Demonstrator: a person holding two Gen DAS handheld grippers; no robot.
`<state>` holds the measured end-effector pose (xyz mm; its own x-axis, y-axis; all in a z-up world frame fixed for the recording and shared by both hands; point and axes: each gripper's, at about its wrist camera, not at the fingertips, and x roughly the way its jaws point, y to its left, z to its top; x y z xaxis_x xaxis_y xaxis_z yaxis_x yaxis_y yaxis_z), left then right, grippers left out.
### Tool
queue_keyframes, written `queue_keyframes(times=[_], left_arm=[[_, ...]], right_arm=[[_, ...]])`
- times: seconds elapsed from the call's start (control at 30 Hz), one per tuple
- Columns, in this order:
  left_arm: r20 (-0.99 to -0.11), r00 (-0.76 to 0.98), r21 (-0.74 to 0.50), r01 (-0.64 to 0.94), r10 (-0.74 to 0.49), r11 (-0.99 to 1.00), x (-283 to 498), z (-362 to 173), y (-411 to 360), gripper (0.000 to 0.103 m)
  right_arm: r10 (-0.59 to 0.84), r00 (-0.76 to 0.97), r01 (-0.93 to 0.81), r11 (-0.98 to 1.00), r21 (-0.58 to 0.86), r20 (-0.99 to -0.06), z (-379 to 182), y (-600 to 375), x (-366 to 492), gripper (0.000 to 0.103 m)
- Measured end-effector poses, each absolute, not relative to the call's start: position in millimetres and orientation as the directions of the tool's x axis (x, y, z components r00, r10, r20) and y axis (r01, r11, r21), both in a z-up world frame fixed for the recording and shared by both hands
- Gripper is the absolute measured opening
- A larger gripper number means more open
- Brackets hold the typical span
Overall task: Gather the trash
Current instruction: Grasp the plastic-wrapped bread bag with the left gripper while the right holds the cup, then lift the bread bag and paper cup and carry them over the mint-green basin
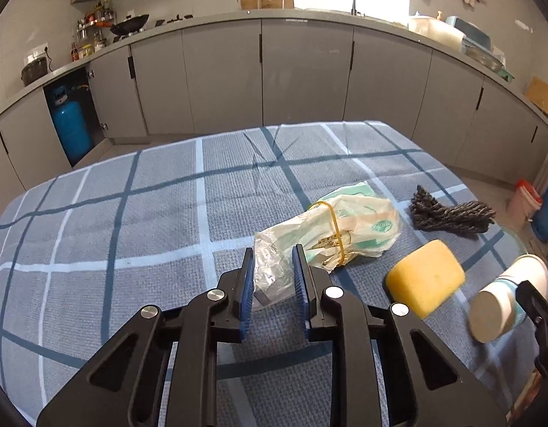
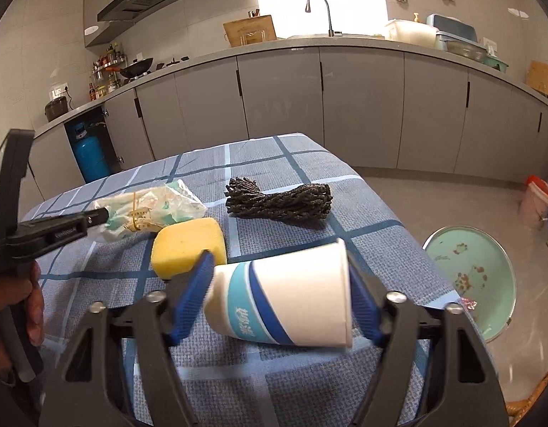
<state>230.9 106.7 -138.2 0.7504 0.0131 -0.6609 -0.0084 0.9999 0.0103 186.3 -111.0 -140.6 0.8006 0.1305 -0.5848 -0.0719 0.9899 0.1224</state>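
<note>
Beside the yellow sponge (image 1: 425, 277) on the checked surface (image 1: 131, 220), the left gripper (image 1: 274, 277) clamps the crumpled plastic bag (image 1: 330, 227); on the sponge's other side, the right gripper (image 2: 279, 295) grasps a paper cup (image 2: 284, 299) lying sideways.

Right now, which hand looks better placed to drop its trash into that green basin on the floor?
The right. Its tool holds the paper cup at the table edge beside the basin. The left tool grips the plastic bag farther away.
</note>
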Motion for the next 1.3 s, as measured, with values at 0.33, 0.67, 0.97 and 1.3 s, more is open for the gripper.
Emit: queue_keyframes(times=[0.33,0.67,0.97,1.3], left_arm=[[-0.558,0.830,0.017,-0.017,0.024,1.000,202,-89,99,0.021],[-0.499,0.866,0.027,0.040,-0.021,0.999,189,-59,74,0.021],[-0.456,0.883,0.047,0.151,-0.113,0.987,188,-40,23,0.021],[-0.442,0.874,0.080,0.263,-0.202,0.962,200,-39,-50,0.021]], right_arm=[[0.184,0.812,-0.114,0.981,0.159,-0.554,-132,-119,178,0.028],[0.253,0.835,-0.176,0.964,0.198,-0.488,-112,-126,166,0.007],[0.196,0.867,-0.121,0.974,0.190,-0.457,-94,-158,161,0.007],[0.059,0.893,0.017,0.986,0.165,-0.445,-84,-219,160,0.007]])
